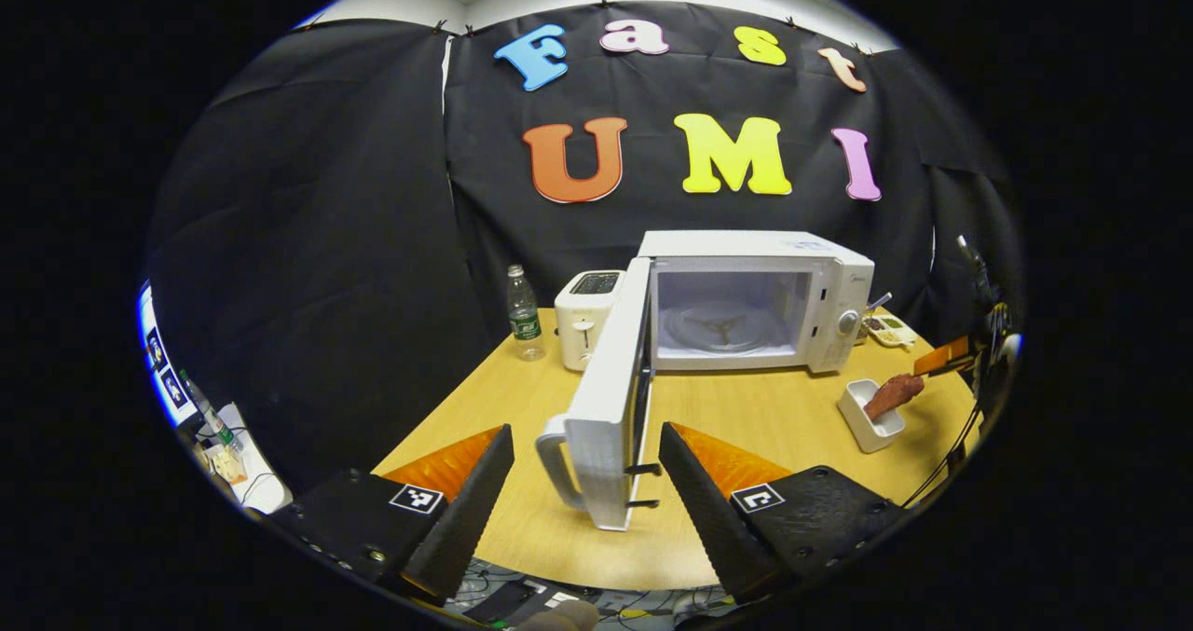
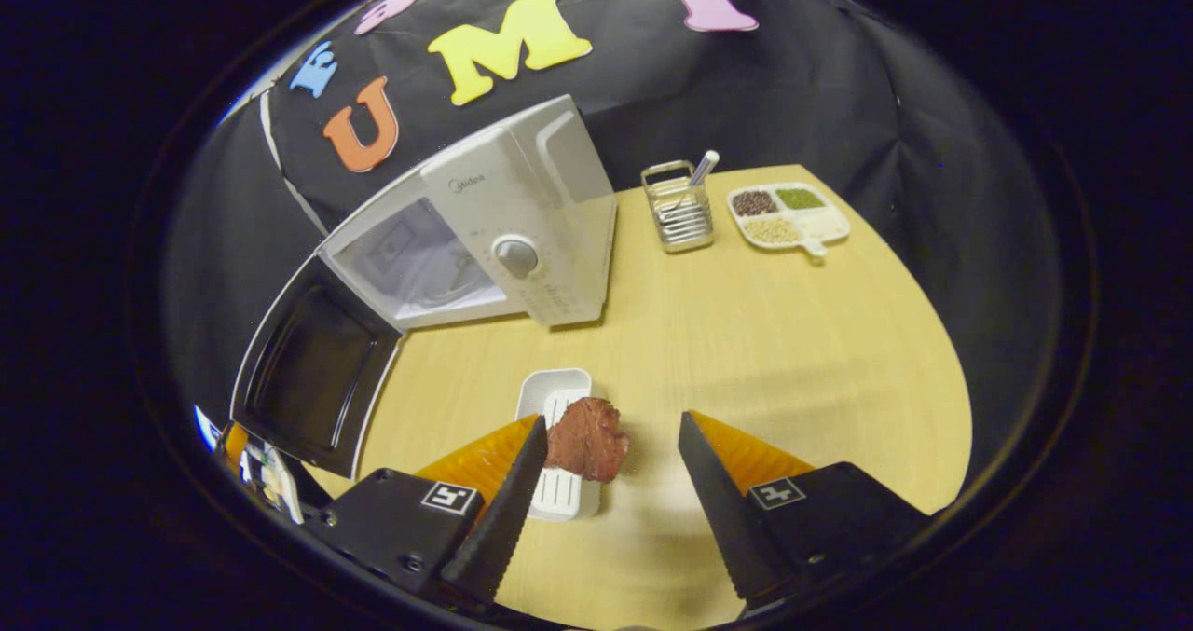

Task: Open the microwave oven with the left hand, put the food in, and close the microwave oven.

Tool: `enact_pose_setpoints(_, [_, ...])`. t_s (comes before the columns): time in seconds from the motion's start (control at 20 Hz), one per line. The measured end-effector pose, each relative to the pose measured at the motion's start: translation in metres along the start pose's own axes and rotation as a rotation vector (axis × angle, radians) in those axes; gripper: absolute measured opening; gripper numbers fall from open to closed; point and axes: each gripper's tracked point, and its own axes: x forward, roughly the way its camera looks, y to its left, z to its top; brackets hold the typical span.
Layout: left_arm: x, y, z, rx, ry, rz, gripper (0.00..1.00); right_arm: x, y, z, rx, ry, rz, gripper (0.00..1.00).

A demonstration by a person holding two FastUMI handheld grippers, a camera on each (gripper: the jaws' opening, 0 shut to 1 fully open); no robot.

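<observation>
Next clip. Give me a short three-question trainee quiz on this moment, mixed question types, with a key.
1. True or false: the microwave door stands open.
2. What lies in the white dish?
A. a piece of meat
B. a spoon
C. a bottle
3. Fill in: the right hand-held gripper hangs over the dish with its jaws ____.

Key
1. True; the cavity with its turntable is exposed.
2. A; the piece of meat sticks out past the dish's rim.
3. Open; only one finger is near the meat, with no grip on it.
</observation>
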Motion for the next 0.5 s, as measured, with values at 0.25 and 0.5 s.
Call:
enact_pose_setpoints(0.25, [-0.002, -0.026, 0.018, 0.027, -0.008, 0.010, 0.97, 0.026, 0.010, -0.021, 0.114, 0.129, 0.117, 0.54])
enact_pose_setpoints(0.5, [-0.008, -0.020, 0.023, 0.046, -0.008, 0.040, 0.96, 0.028, 0.010, -0.020, 0.176, 0.118, 0.138, 0.29])
